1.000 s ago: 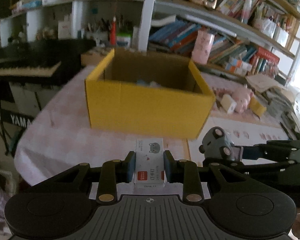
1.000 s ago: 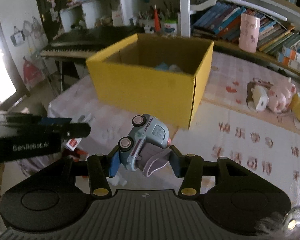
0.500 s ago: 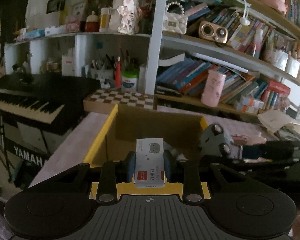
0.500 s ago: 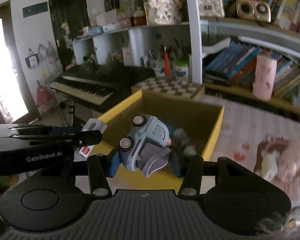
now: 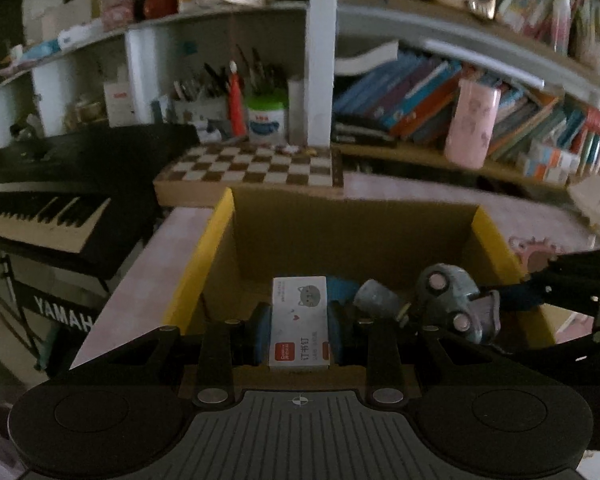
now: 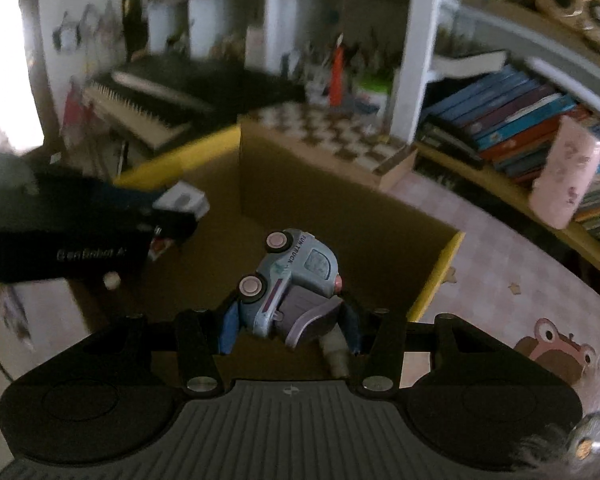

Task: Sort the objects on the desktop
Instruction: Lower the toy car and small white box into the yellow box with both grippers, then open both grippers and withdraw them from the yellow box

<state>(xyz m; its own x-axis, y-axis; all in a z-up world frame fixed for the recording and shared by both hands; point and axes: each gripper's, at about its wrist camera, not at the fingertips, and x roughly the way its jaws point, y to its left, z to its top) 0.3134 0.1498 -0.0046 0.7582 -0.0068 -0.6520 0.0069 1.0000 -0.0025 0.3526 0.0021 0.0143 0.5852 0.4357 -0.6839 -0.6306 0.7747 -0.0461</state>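
Observation:
My left gripper (image 5: 299,330) is shut on a small white staple box (image 5: 299,322) with a cat drawing, held over the open yellow cardboard box (image 5: 216,236). My right gripper (image 6: 288,326) is shut on a light blue toy truck (image 6: 296,276), also held over the yellow box (image 6: 444,264). The truck shows at the right in the left wrist view (image 5: 452,304), and the staple box shows at the left in the right wrist view (image 6: 184,200). A blue and a grey item lie inside the box, partly hidden.
A checkerboard box (image 5: 256,168) stands behind the yellow box. A black Yamaha keyboard (image 5: 48,208) is at the left. Bookshelves with a pink cup (image 5: 472,124) rise behind. A pink plush toy (image 6: 556,352) lies on the pink tablecloth at the right.
Both grippers have risen and moved forward from in front of the yellow box to above its opening, each still holding its object.

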